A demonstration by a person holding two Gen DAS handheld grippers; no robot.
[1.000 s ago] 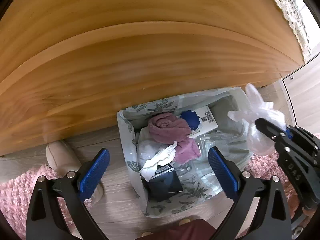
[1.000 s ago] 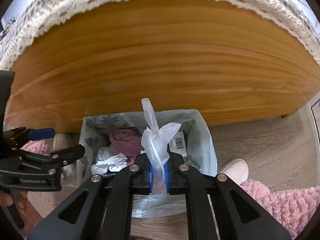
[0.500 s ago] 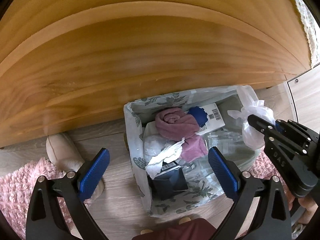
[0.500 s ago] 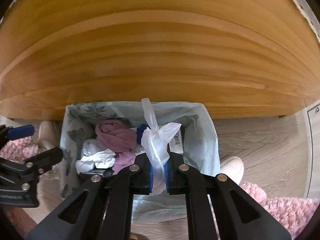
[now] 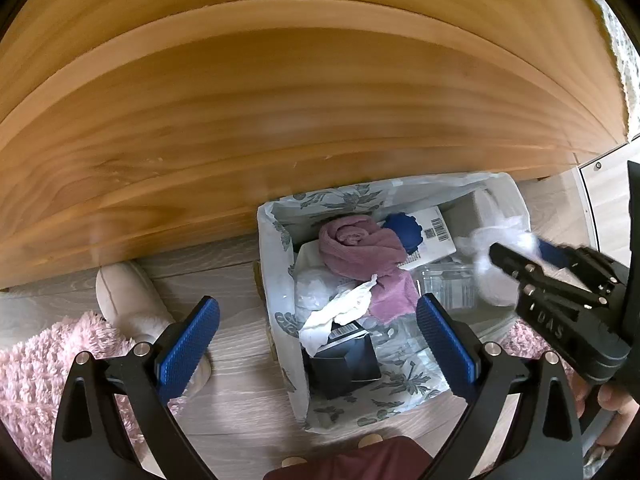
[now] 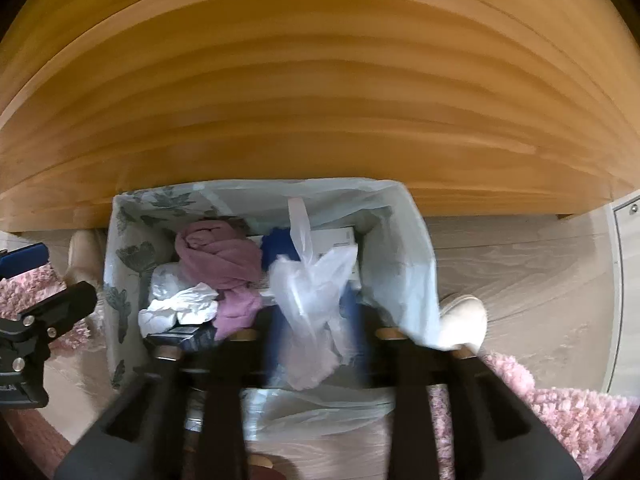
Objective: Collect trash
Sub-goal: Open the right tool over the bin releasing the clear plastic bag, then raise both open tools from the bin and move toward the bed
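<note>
A bin (image 5: 276, 264) lined with a flower-print bag stands on the floor, half under a wooden tabletop. Inside lie a pink cloth (image 5: 356, 248), a crumpled tissue (image 5: 340, 312), a black box (image 5: 344, 360), a barcoded white box (image 5: 434, 232) and a clear container (image 5: 444, 284). My left gripper (image 5: 316, 344) hangs open over the bin's near side, holding nothing. My right gripper (image 6: 314, 340) is over the bin (image 6: 120, 280), its jaws opening and blurred. The white plastic bag (image 6: 308, 300) sits loose between the parted pads. From the left wrist view, the right gripper (image 5: 516, 256) and bag (image 5: 492, 276) are at the bin's right edge.
The wooden tabletop (image 5: 280, 100) overhangs the bin's far side. A pink shag rug (image 5: 36, 364) and a beige slipper (image 5: 132, 300) lie left of the bin. Another slipper (image 6: 464, 316) and more rug (image 6: 560, 412) are on its right. A person's hand (image 5: 616, 400) holds the right gripper.
My right gripper has sunk closer over the bin and its jaws have parted from the plastic bag they pinched. My left gripper has barely moved and stays open.
</note>
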